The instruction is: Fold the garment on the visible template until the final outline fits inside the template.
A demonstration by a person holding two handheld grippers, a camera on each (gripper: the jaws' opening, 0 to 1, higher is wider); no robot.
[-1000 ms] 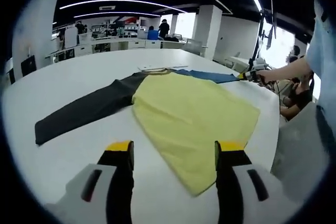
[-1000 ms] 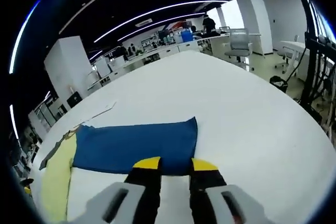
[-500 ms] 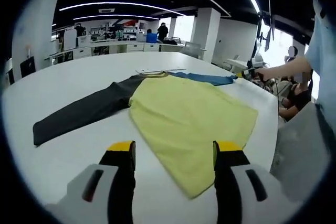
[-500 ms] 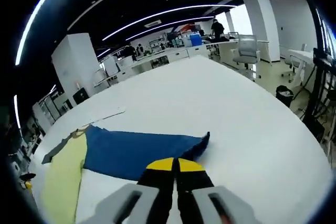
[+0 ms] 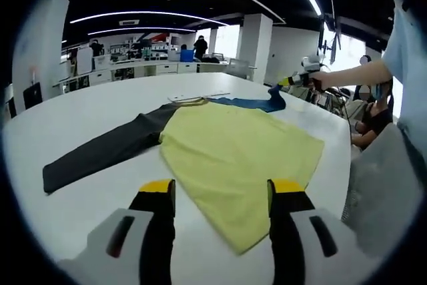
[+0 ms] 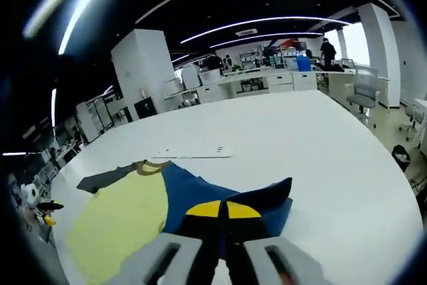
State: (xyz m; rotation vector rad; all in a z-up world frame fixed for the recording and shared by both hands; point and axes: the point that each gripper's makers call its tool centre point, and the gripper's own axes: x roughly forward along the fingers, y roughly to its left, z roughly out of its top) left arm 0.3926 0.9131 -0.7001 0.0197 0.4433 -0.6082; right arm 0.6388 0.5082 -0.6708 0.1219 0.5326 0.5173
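A long-sleeved shirt lies flat on the white table [image 5: 73, 105]. It has a yellow body [image 5: 240, 155], a black sleeve [image 5: 100, 155] stretched left and a blue sleeve [image 5: 250, 103] at the far side. My left gripper [image 5: 221, 189] hovers open just short of the yellow hem, with nothing between its jaws. My right gripper [image 6: 223, 209] is shut on the blue sleeve [image 6: 193, 191] near its cuff and holds that end lifted off the table. In the left gripper view the right gripper [image 5: 288, 81] appears at the far right, in a hand. The yellow body [image 6: 120, 221] lies to its left.
A thin flat white sheet [image 6: 193, 153] lies on the table beyond the collar, also seen as a sheet [image 5: 197, 96] in the left gripper view. The table edge [image 5: 347, 165] curves close on the right, where a seated person [image 5: 373, 121] is. Desks and chairs stand behind.
The right gripper has shut on the blue sleeve's cuff and raised it, swinging it toward the shirt body. The left gripper stays open in about the same place.
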